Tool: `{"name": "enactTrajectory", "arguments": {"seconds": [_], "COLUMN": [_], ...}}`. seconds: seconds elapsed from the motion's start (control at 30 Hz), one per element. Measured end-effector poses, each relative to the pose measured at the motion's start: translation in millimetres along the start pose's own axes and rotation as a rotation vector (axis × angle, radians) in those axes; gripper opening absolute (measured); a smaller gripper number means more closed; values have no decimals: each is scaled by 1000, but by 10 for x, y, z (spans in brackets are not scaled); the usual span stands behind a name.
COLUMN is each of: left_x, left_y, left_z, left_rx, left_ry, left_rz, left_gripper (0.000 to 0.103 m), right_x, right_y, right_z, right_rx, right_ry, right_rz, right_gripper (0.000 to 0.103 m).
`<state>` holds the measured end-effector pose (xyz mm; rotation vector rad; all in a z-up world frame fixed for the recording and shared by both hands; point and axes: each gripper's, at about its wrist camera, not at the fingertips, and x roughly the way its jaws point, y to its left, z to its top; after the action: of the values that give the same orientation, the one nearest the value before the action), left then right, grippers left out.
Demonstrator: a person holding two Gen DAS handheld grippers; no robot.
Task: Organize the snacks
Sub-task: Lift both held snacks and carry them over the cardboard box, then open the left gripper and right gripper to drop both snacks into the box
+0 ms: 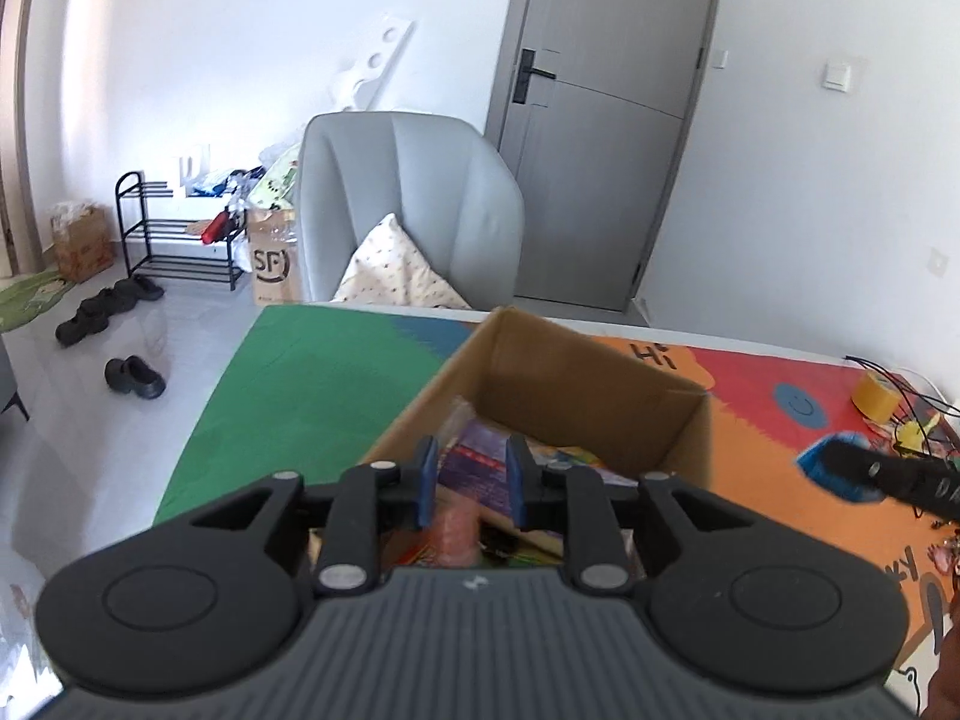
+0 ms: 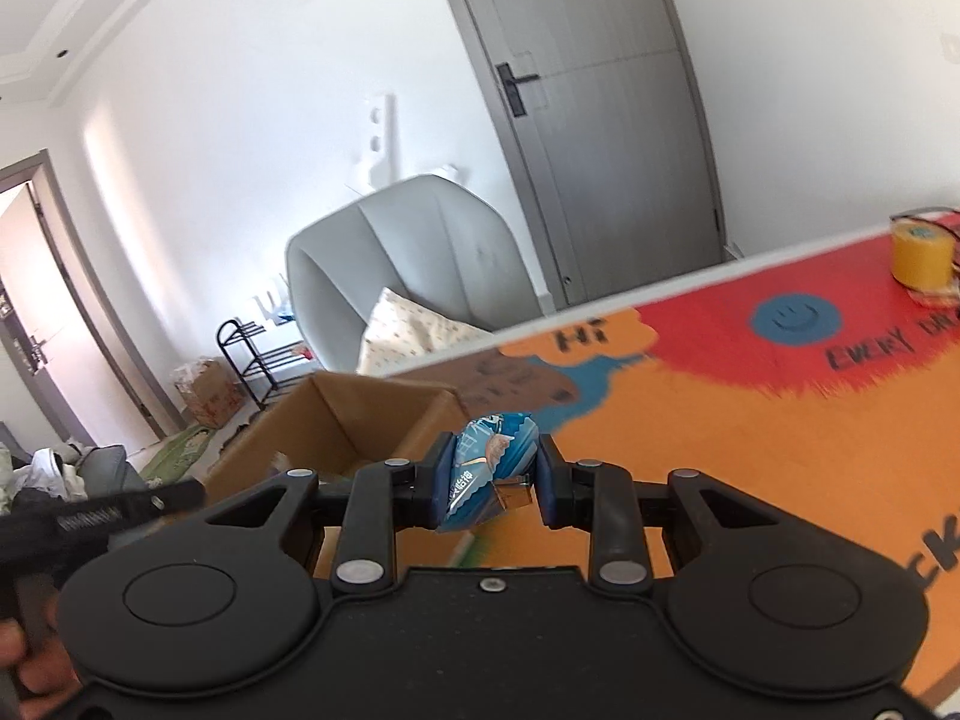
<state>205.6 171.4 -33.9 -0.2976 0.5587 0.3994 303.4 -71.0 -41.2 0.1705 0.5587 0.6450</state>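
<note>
An open cardboard box (image 1: pixel 576 378) stands on the colourful table mat and holds several snack packets (image 1: pixel 480 462). My left gripper (image 1: pixel 471 480) hovers open and empty over the box's near side. My right gripper (image 2: pixel 493 477) is shut on a blue snack packet (image 2: pixel 489 468), held above the orange part of the mat just right of the box (image 2: pixel 360 420). In the left wrist view the right gripper and its blue packet (image 1: pixel 840 468) show at the right. The left gripper's body (image 2: pixel 102 516) shows at the left of the right wrist view.
A yellow tape roll (image 1: pixel 873 396) and thin black wires (image 1: pixel 918 414) lie at the table's far right; the roll also shows in the right wrist view (image 2: pixel 921 255). A grey armchair (image 1: pixel 408 204) with a cushion stands beyond the table's far edge. Shoes and a black rack stand on the floor.
</note>
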Motion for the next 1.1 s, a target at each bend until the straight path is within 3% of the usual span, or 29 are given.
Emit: {"name": "enactTrajectory", "arguments": {"seconds": [0.27,0.63,0.7,0.77,0.8,1.1], "left_x": [-73,-122,-128,-136,-133,-129], "left_y": [237,607,663,696,713,674], "left_z": [97,198,206,218,228,263], "left_rx": [-38,-64,-69,-74,-76,-85], "left_ry": [-20,-52,-58,-67,-71,-76], "left_rz": [-14,2,7,20,27,47], "left_gripper": [27,63,73,80,85,95], "right_x": [140,612,684,731,737,639], "right_y": [381,912,977,1003,1007,901], "right_z": [163,305,329,332,328,306], "right_rx": [-54,-86,-73,-65,-63,-51], "right_ry": [-17,17,2,4,0,33], "right_rz": [45,113,145,144,144,118], "right_gripper": [29,29,32,55,58,59]}}
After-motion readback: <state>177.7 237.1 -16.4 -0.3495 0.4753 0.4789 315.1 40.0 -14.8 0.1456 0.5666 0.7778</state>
